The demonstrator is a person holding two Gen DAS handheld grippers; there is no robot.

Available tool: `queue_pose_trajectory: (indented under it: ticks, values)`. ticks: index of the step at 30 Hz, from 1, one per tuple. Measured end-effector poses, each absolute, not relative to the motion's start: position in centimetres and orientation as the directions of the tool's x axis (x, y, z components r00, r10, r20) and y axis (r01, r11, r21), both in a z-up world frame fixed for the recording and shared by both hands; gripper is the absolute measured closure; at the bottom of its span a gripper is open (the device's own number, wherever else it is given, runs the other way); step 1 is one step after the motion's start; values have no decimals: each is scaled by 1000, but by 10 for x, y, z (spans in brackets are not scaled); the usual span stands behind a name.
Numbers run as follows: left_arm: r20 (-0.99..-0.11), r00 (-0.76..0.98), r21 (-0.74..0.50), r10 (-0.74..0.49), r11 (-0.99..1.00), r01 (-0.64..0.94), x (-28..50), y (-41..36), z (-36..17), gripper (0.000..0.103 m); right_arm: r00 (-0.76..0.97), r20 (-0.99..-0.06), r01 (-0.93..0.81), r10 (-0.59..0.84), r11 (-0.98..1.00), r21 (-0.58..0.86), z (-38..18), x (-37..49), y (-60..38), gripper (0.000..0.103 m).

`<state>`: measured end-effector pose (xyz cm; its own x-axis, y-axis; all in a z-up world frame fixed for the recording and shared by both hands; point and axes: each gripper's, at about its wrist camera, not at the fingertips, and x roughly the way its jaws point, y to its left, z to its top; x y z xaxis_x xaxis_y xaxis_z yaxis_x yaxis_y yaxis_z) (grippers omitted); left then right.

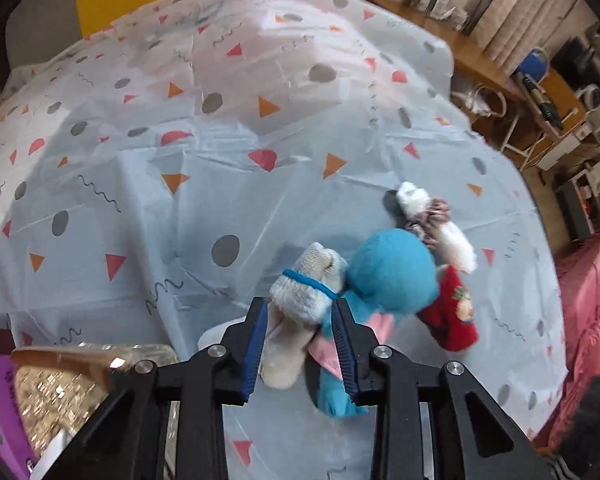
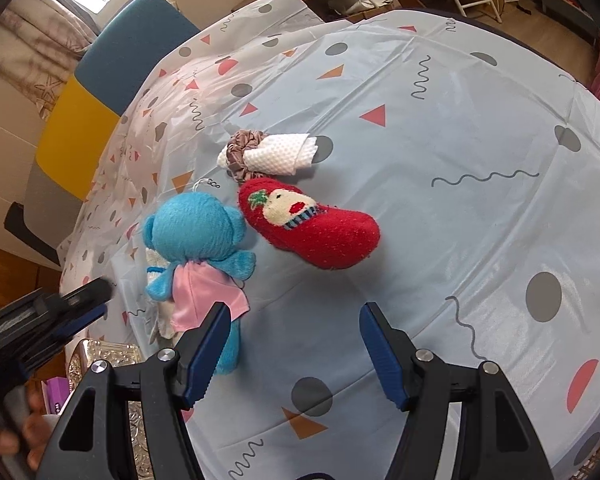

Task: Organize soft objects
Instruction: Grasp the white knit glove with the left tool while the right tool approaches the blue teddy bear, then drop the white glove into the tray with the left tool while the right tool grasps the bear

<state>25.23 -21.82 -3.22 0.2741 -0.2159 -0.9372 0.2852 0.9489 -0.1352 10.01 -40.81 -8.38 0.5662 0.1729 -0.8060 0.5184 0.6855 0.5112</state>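
Observation:
A grey-white rolled sock with a blue band (image 1: 304, 296) lies on the patterned tablecloth (image 1: 180, 200) against a blue plush toy in a pink cape (image 1: 392, 272). My left gripper (image 1: 300, 308) hovers just above the sock, which lines up with the narrow gap between its jaws; the pads do not press it. In the right wrist view the left gripper (image 2: 104, 300) is blurred, left of the plush (image 2: 198, 232). A red sock (image 2: 312, 228) and a white cloth in a brown scrunchie (image 2: 276, 152) lie beyond. My right gripper (image 2: 296, 320) stands open over bare cloth.
A glittery box (image 1: 60, 384) and a purple pack (image 1: 0, 400) sit at the table's near left corner. Yellow (image 2: 80, 132) and blue (image 2: 132, 48) chair backs stand past the far edge. Pink fabric (image 1: 592, 320) lies off the right side. A hand (image 2: 20, 440) holds the left gripper.

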Motion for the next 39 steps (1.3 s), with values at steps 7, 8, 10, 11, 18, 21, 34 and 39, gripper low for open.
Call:
queue_pose_trajectory:
  ticks: [7, 8, 10, 11, 18, 21, 34, 39]
  values:
    - [-948, 236, -146, -215, 950, 277, 271, -235, -67, 57, 580, -793, 518, 188, 666, 537, -83, 98, -411, 35]
    - [-950, 230, -139, -209, 948, 286, 272, -239, -70, 55, 581, -792, 518, 191, 664, 540, -83, 98, -411, 35]
    - [-961, 195, -130, -195, 944, 304, 272, -246, -82, 51, 581, -790, 518, 194, 660, 544, -84, 97, -411, 35]
    - [-967, 185, -117, -178, 946, 303, 268, -248, -88, 50, 581, -791, 520, 191, 660, 542, -84, 97, -411, 35]
    - [-961, 199, -127, -191, 948, 293, 242, -235, -85, 65, 595, -784, 532, 178, 644, 550, -84, 93, -416, 35]
    - [-953, 223, -134, -204, 946, 294, 224, -223, -74, 65, 595, -787, 543, 165, 639, 545, -84, 91, -419, 35]
    - [-870, 345, -216, -353, 900, 379, 151, -185, 1, 65, 548, -816, 499, 182, 712, 494, -91, 103, -401, 35]
    - [-823, 398, -236, -406, 880, 412, 128, -160, 30, 65, 555, -806, 396, 207, 786, 475, -82, 114, -377, 35]
